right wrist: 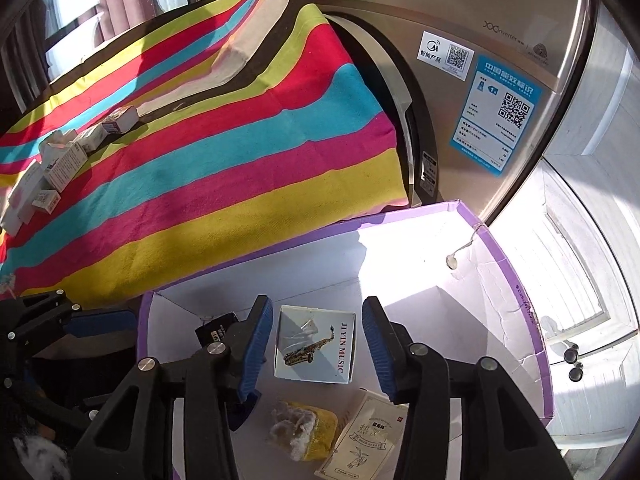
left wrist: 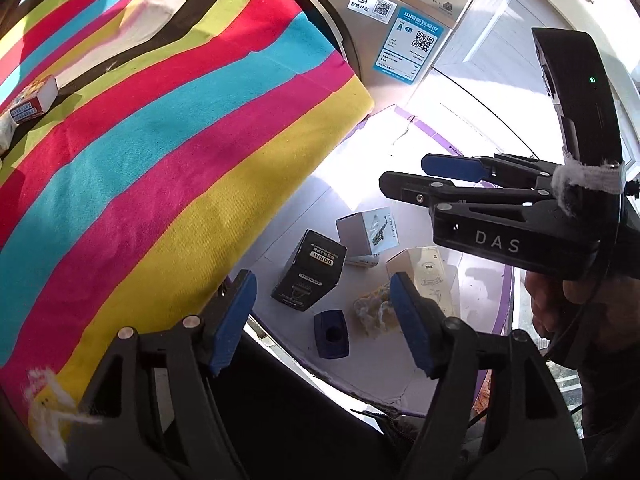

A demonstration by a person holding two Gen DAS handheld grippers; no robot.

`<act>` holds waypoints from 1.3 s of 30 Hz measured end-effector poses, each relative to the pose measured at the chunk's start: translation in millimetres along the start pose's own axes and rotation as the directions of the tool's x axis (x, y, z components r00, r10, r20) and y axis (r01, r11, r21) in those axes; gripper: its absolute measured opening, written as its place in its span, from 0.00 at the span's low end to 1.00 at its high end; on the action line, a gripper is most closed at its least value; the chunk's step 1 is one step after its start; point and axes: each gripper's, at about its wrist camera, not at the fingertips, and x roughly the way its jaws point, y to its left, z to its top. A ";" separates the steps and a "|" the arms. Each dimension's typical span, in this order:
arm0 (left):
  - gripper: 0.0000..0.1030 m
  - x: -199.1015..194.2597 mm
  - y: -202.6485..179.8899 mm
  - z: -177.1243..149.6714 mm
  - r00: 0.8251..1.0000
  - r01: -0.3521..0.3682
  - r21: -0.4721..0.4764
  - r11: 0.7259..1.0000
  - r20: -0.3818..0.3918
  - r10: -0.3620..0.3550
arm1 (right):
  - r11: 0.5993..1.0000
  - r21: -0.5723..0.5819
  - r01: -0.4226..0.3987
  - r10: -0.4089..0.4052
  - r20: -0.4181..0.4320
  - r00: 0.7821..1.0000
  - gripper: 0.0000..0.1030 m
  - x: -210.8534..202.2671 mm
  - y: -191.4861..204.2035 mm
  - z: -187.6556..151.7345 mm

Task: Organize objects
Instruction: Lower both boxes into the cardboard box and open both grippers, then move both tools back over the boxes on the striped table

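Observation:
A purple-rimmed white box sits on the floor beside a striped table. In it lie a white saxophone box, a black DORMI box, a cream box, a yellow sponge and a small dark blue block. My right gripper is open and empty, above the saxophone box; it also shows in the left wrist view. My left gripper is open and empty, above the box's near edge.
The striped cloth covers the table; several small white boxes lie at its far left, one showing in the left wrist view. A silver washing machine stands behind. A white cabinet door is at the right.

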 end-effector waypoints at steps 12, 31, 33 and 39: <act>0.76 -79.4 54.7 -12.8 0.951 -0.129 -0.055 0.990 0.277 0.139 | 0.999 -0.032 -0.033 0.035 0.075 0.997 0.75 -14.1 31.1 21.8; 0.76 -185.1 200.0 -131.4 0.848 -0.266 -0.542 0.797 0.262 0.461 | 0.946 -0.260 -0.193 0.229 0.118 0.966 0.82 -16.0 153.7 43.8; 0.76 -189.8 210.1 -143.2 0.842 -0.267 -0.570 0.777 0.254 0.476 | 0.937 -0.281 -0.208 0.246 0.107 0.963 0.82 -16.7 164.7 43.1; 0.65 -203.0 234.3 -152.7 0.823 -0.288 -0.591 0.754 0.251 0.510 | 0.917 -0.350 -0.189 0.247 0.129 0.960 0.85 -23.4 200.6 41.3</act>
